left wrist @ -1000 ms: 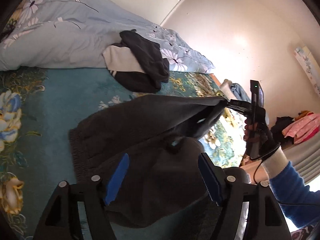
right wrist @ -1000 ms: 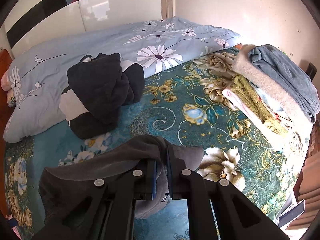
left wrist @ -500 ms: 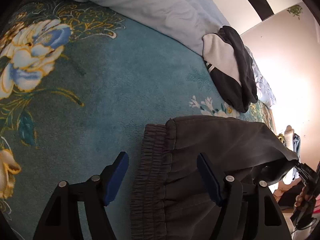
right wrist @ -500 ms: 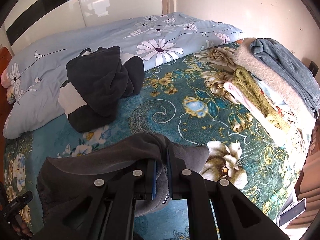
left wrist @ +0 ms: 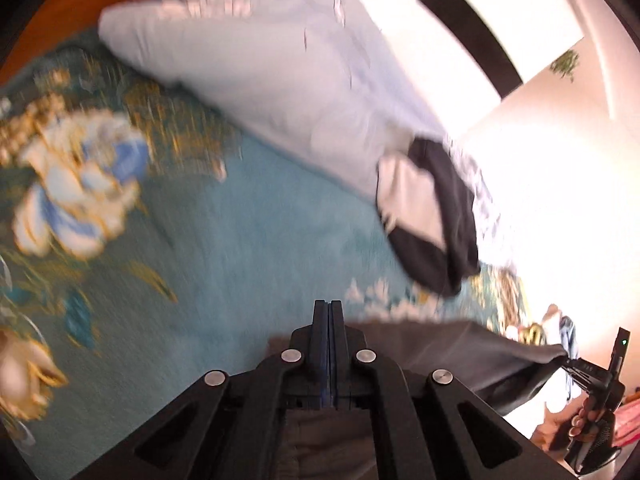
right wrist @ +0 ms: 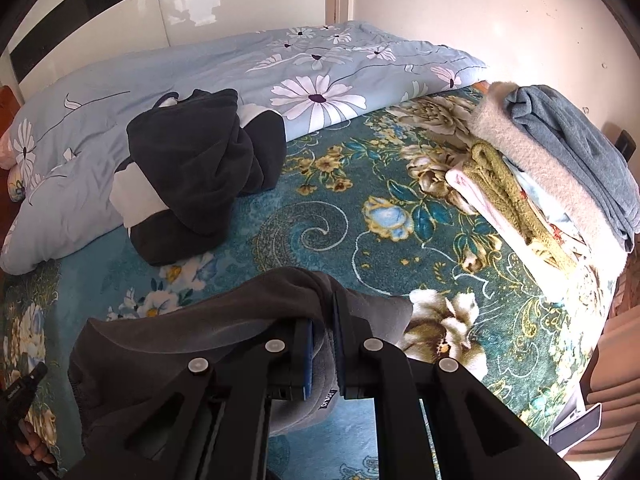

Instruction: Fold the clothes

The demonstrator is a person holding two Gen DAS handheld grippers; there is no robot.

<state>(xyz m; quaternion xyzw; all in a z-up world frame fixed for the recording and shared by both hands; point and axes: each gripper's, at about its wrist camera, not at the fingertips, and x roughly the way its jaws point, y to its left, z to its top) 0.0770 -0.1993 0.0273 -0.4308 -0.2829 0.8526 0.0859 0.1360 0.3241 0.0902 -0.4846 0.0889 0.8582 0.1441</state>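
A bed (right wrist: 312, 236) with a teal floral cover fills the room, a pale blue daisy quilt (right wrist: 224, 76) along its far side. Across the near edge, dark grey trousers (right wrist: 168, 344) hang stretched between two tools. The right tool (right wrist: 322, 350) pinches one bunched end; the left tool (left wrist: 329, 354) is pressed together at the opposite end, apparently nipping the cloth there. This looks like mid-fold: next, carry one end over the other. A black-and-white hoodie (right wrist: 200, 176) and a stack of folded clothes (right wrist: 552, 184) lie near but clear.
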